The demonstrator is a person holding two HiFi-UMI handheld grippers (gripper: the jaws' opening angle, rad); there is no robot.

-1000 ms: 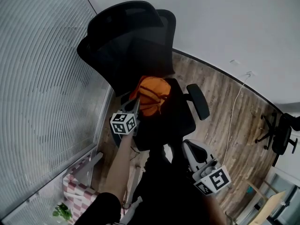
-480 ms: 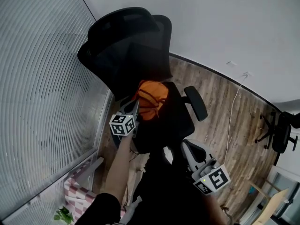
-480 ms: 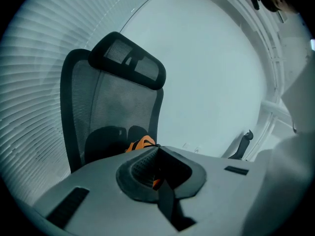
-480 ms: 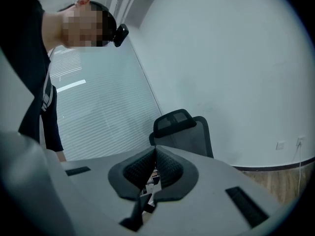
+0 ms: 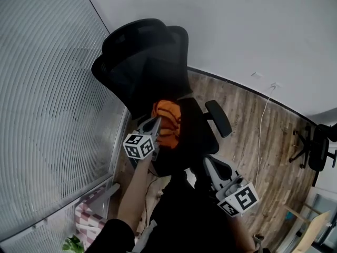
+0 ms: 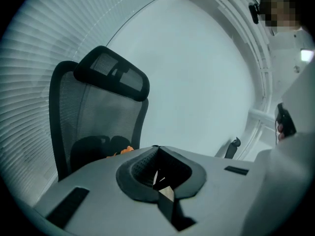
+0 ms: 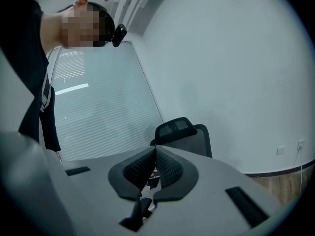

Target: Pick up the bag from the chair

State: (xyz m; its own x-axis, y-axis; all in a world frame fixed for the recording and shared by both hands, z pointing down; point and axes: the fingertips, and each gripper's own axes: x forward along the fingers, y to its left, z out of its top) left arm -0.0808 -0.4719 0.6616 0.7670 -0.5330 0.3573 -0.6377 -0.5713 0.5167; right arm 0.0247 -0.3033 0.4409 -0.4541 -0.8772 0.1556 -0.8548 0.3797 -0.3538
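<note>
Over the chair [image 5: 202, 132], left gripper [image 5: 158, 121] jaws pinch the bag [image 5: 169, 121], lengthwise toward backrest [image 5: 142, 67]; right gripper [image 5: 208, 164] closed.

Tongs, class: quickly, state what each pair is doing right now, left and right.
Left tongs: closed on the orange fabric bag.
Right tongs: closed, nothing between them.

You had an orange bag [image 5: 167, 121] there, a black mesh chair [image 5: 145, 62], a brown wood-grain floor [image 5: 263, 136], pale finely striped blinds [image 5: 47, 88], a white wall [image 5: 253, 30], a pink-and-white checked cloth [image 5: 87, 216].
</note>
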